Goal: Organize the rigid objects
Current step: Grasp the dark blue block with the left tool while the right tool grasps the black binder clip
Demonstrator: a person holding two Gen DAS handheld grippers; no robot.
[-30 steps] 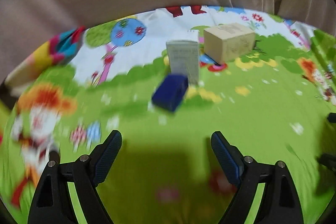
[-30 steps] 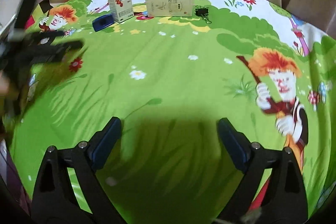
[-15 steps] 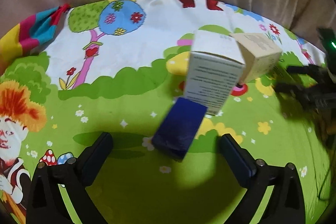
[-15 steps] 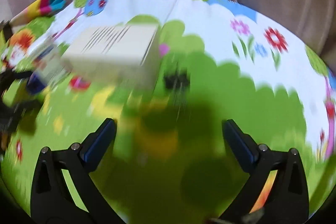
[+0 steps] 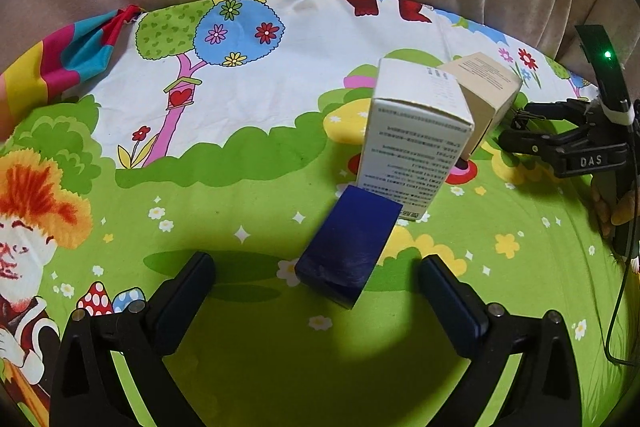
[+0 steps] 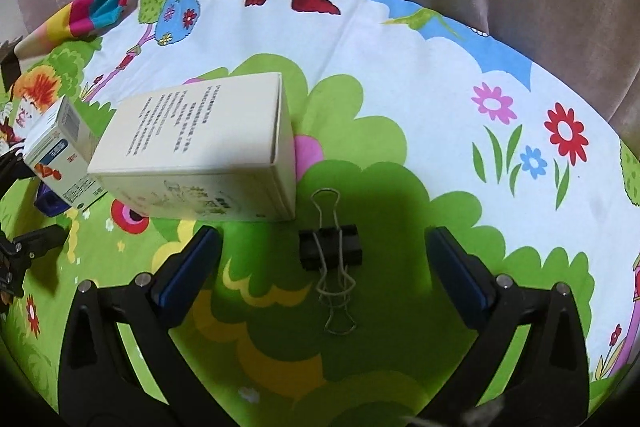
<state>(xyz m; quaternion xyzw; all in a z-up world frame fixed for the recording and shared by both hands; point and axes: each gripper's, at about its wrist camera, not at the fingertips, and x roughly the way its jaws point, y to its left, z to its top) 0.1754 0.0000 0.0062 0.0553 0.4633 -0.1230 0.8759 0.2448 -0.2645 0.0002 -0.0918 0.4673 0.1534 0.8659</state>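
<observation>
Right wrist: right gripper (image 6: 320, 259) (agape) straddles binder clip (image 6: 330, 251).

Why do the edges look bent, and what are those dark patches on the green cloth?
Left wrist view: a fisheye lens bows the cloth and blackens the corners; the picture is sharp, and a shadow falls by the blue box. Right wrist view: same bowing, with a shadow over the binder clip.
</observation>
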